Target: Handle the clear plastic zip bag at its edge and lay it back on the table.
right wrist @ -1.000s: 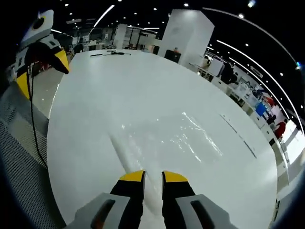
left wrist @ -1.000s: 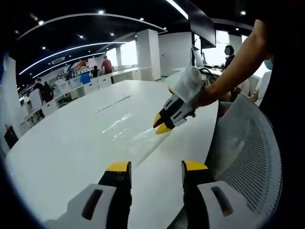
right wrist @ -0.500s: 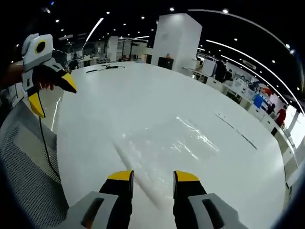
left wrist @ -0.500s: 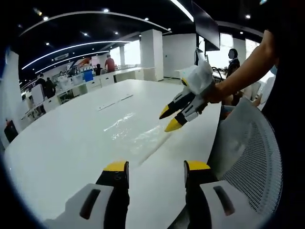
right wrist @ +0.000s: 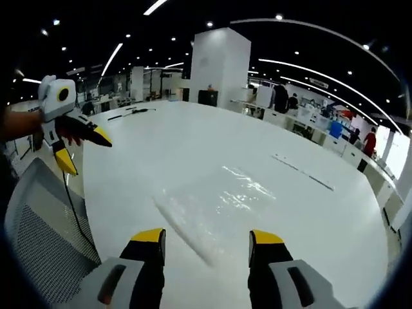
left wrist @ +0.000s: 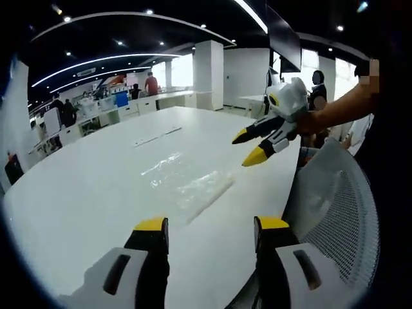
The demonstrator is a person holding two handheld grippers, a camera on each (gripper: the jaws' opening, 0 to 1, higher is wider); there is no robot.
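The clear plastic zip bag (left wrist: 193,183) lies flat on the white table (left wrist: 84,199), its long edge pointing toward the near rim. In the right gripper view the bag (right wrist: 219,203) rests just beyond my right gripper (right wrist: 206,237), which is open and holds nothing. My left gripper (left wrist: 211,225) is also open, short of the bag and above the table. The right gripper (left wrist: 250,149) hangs in the air right of the bag, a hand holding it. The left gripper (right wrist: 84,153) floats at the left, off the table's edge.
A grey mesh chair back (left wrist: 335,212) stands at the table's near edge, seen too as the chair (right wrist: 38,244). Thin dark strips (right wrist: 302,172) lie farther across the table. A white pillar (right wrist: 219,64) and desks with people are far behind.
My right gripper opened from shut on the bag's edge, let it go and rose away. The bag now lies loose on the table. The left gripper stayed open.
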